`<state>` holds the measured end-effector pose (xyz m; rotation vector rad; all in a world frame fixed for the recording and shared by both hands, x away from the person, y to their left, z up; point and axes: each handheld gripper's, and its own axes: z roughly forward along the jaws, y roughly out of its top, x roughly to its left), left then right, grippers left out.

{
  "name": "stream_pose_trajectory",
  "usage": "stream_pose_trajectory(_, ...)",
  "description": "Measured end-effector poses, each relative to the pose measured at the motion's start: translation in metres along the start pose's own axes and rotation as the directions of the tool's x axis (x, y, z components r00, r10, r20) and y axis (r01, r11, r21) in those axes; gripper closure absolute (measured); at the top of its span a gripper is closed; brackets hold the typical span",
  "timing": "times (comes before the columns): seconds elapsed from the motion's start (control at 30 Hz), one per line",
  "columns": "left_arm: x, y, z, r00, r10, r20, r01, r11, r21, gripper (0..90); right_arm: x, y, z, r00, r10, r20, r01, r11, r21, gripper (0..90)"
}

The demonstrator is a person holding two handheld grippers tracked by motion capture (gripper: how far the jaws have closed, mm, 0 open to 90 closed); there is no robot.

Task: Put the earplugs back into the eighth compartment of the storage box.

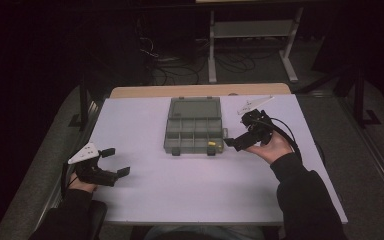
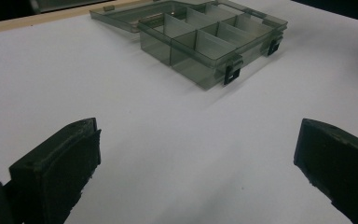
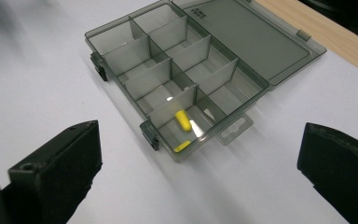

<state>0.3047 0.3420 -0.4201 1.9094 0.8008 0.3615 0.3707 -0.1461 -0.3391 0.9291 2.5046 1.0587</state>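
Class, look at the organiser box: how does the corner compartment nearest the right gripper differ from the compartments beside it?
The corner compartment holds a yellow piece; the neighbouring compartment holds nothing. The corner compartment sits by the box's hang tab; its neighbour lies farther along the front row. Both share the organiser box and its smoky clear walls.

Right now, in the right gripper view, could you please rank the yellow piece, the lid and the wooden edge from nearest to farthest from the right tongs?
1. Yellow piece, in the box's nearest compartment.
2. Lid, lying open behind the compartments.
3. Wooden edge, beyond the lid.
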Motion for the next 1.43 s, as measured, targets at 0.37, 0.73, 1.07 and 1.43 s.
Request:
stream_pose_trajectory(0.37,0.0,0.0,0.0,1.0,0.0,-0.001,0.0,1.0,0.002,0.0,0.003,-0.026,-0.012,1.0,0.006,0.003,-0.006,0.999,-0.036,0.0)
stream_pose_trajectory(0.73,0.0,0.0,0.0,1.0,0.001,-0.002,-0.001,1.0,0.003,0.0,-0.002,-0.06,-0.015,0.9979,0.063,0.012,-0.063,0.996,-0.06,0.0)
stream_pose_trajectory(1.07,0.0,0.0,-0.001,1.0,0.004,-0.002,-0.004,1.0,0.005,0.0,-0.003,-0.094,-0.024,0.995,0.099,0.009,-0.097,0.986,-0.136,0.0)
stream_pose_trajectory(1.43,0.0,0.0,0.0,1.0,0.002,-0.003,-0.002,1.0,0.005,0.0,-0.002,-0.122,-0.034,0.9924,0.12,0.027,-0.112,0.972,-0.208,0.0)
